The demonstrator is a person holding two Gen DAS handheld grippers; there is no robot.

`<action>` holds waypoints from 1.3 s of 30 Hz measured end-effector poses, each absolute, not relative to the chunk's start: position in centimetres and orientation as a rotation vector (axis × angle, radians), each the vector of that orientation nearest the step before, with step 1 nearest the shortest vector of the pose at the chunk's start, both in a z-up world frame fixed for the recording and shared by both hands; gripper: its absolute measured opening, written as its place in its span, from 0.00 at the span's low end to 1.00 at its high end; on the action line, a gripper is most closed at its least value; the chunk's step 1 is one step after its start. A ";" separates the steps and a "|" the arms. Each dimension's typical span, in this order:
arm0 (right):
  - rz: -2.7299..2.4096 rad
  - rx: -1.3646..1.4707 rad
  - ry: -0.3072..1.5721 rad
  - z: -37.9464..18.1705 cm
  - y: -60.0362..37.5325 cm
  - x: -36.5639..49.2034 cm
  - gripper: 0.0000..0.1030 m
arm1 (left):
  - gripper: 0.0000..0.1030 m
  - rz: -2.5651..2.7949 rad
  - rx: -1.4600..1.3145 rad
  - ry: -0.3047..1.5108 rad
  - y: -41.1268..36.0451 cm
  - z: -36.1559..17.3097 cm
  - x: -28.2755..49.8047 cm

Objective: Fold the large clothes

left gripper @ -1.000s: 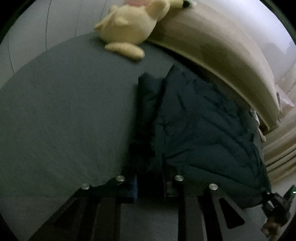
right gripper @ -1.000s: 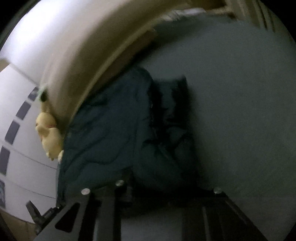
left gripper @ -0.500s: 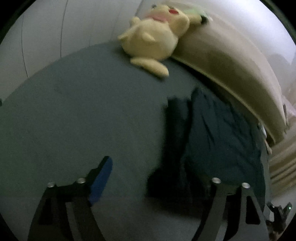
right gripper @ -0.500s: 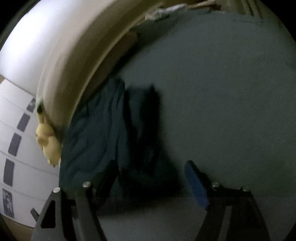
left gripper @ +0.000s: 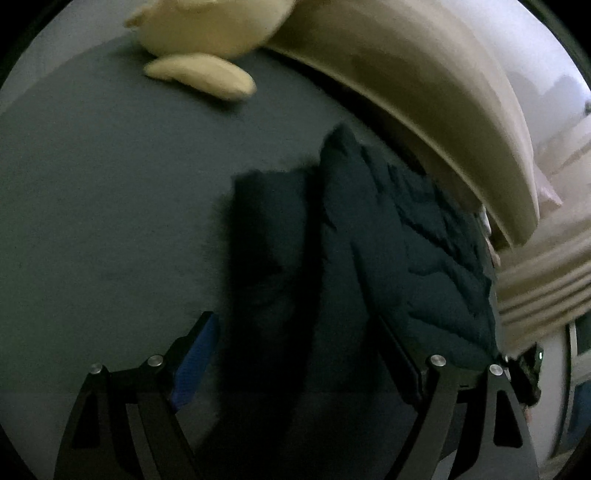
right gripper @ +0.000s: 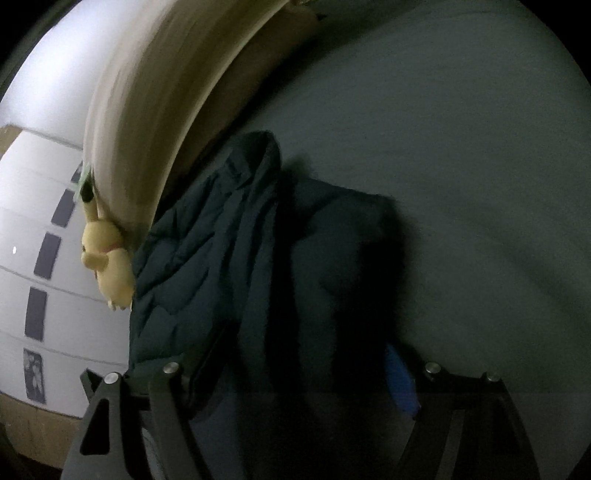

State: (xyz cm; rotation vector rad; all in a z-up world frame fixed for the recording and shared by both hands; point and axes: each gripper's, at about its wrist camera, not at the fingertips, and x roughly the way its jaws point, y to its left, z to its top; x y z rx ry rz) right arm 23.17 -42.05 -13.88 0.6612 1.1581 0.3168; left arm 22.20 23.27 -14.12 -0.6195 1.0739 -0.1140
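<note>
Nearest the left wrist camera, the left gripper (left gripper: 295,354) stands spread wide, its blue-padded finger (left gripper: 194,363) over bare sheet and the other finger at the near edge of the dark teal jacket (left gripper: 388,251), with nothing pinched between them. Just beyond it the jacket lies folded lengthwise on the grey bed (left gripper: 103,206), a narrower dark panel beside the thicker quilted part. At the lower right edge of this view the right gripper (left gripper: 530,373) shows by the jacket's near corner.

From the right wrist camera, the right gripper (right gripper: 295,373) is likewise spread, one finger against the quilted edge of the jacket (right gripper: 221,266) and the blue-padded finger (right gripper: 400,382) at the garment's other side; the dark fabric sits between them, unclamped.

Farther back, the jacket runs along the bed's edge that meets the beige headboard (left gripper: 424,92). Beyond it, toward the bed's far corner, a yellow plush toy (left gripper: 207,33) rests against the headboard.
</note>
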 end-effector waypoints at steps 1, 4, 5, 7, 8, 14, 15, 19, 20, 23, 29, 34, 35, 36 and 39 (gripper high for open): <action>0.321 0.634 1.163 -14.0 -41.7 23.6 0.75 | 0.58 -0.123 -0.592 1.069 22.9 -14.0 22.2; 0.344 0.516 1.179 -12.8 -39.6 25.0 0.35 | 0.27 -0.137 -0.541 1.077 22.1 -13.0 22.7; 0.343 0.465 1.162 -11.7 -39.1 24.9 0.25 | 0.23 -0.132 -0.520 1.055 22.0 -12.0 22.5; 0.353 0.380 1.092 -8.7 -38.1 24.0 0.20 | 0.19 -0.117 -0.495 1.002 21.9 -10.5 21.8; 0.357 0.362 1.062 -7.9 -38.0 23.4 0.20 | 0.19 -0.109 -0.501 0.973 22.1 -10.4 21.2; 0.288 0.332 1.132 -11.8 -37.1 24.5 0.31 | 0.24 -0.054 -0.492 1.025 21.0 -13.1 21.7; 0.273 0.359 1.128 -11.9 -37.5 24.4 0.40 | 0.29 -0.038 -0.456 1.037 20.7 -12.7 21.9; 0.218 0.343 1.077 -10.1 -38.0 23.4 0.69 | 0.38 0.010 -0.398 0.994 20.3 -9.9 21.0; 0.202 0.331 1.040 -9.1 -38.3 22.9 0.70 | 0.43 0.047 -0.387 0.964 20.3 -9.1 20.5; 0.091 0.281 0.943 -6.2 -38.8 21.8 0.70 | 0.52 0.185 -0.308 0.843 19.7 -6.2 19.4; 0.151 0.153 0.861 -3.9 -33.2 20.8 0.71 | 0.54 0.117 -0.168 0.760 13.3 -4.2 20.3; 0.198 -0.050 0.947 -7.8 -27.0 21.0 0.71 | 0.54 0.098 -0.059 0.866 9.3 -8.7 20.4; 0.197 -0.067 0.986 -9.0 -26.4 21.3 0.71 | 0.54 0.101 -0.044 0.899 9.6 -9.0 20.0; 0.194 -0.065 1.021 -10.2 -26.1 21.6 0.75 | 0.55 0.093 -0.021 0.906 9.4 -10.2 20.1; 0.192 -0.032 1.038 -10.9 -26.4 21.9 0.80 | 0.56 0.095 0.055 0.899 9.3 -11.1 19.5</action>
